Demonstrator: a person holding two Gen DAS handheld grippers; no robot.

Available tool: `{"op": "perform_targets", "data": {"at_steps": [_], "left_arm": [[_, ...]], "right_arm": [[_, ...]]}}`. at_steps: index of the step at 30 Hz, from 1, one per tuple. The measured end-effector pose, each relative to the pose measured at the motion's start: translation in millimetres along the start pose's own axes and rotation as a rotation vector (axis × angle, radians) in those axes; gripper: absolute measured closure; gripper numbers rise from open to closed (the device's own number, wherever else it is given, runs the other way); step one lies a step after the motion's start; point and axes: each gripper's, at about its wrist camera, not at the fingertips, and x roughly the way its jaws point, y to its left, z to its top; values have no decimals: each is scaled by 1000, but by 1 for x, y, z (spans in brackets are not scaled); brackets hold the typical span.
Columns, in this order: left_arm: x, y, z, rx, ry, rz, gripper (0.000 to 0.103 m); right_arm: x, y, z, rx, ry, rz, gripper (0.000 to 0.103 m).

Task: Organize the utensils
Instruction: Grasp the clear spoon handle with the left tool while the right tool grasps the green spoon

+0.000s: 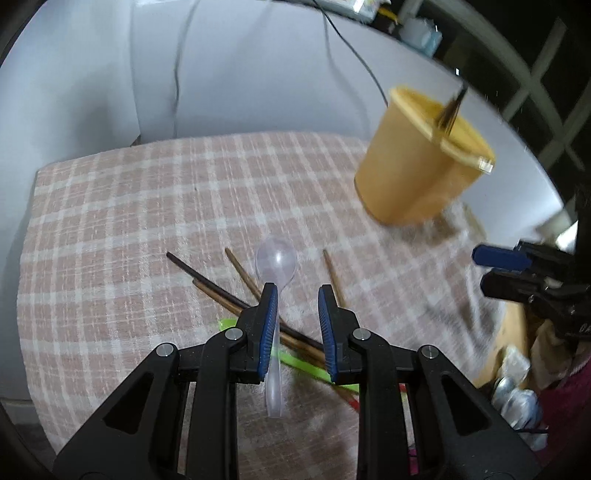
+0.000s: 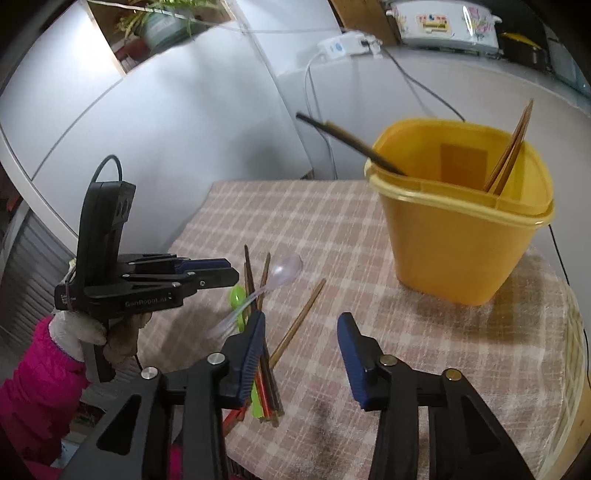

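The yellow tub (image 2: 461, 236) sits on the checked cloth (image 2: 332, 229) on the counter, at the far right. It has sticks inside: a dark one (image 2: 351, 142) leans out its left side & pale ones (image 2: 511, 158) lean at its right side.

Left & nearer than the tub lies a pile on the cloth: clear spoon (image 1: 275, 280), green spoon (image 2: 237, 295), brown sticks (image 1: 221, 291), a red one (image 2: 260, 384). One stick (image 2: 299, 325) lies alone, between the pile & the tub.

Left tongs (image 1: 297, 306) hang over the pile, tips apart w/ nothing pinched; the clear spoon runs under the left tip. From the right cam these tongs show side-on w/ white writing, approx "GenRoboLAI", hard to read. A gloved hand (image 2: 110, 339) in a pink sleeve (image 2: 37, 387) holds them.

Right tongs (image 2: 301, 347) are apart too, nothing in them, near side of the tub; left tip is over the pile's ends.

Far behind the tub, a white pot (image 2: 439, 22) w/ flower prints & a label too small to read.
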Motion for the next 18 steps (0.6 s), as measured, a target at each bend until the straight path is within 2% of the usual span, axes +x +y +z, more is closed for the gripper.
{"op": "perform_targets", "data": {"at_steps": [4, 9, 14, 18], "left_arm": [[16, -6, -1, 46, 52, 25, 82], [35, -5, 5, 47, 101, 14, 82], [55, -4, 7, 70, 150, 49, 82], [64, -4, 9, 84, 159, 74, 82]], "right_arm": [[12, 5, -1, -10, 41, 16, 63], [28, 14, -3, -34, 88, 29, 63], [46, 13, -1, -38, 132, 43, 63], [57, 11, 1, -34, 160, 58, 64]]}}
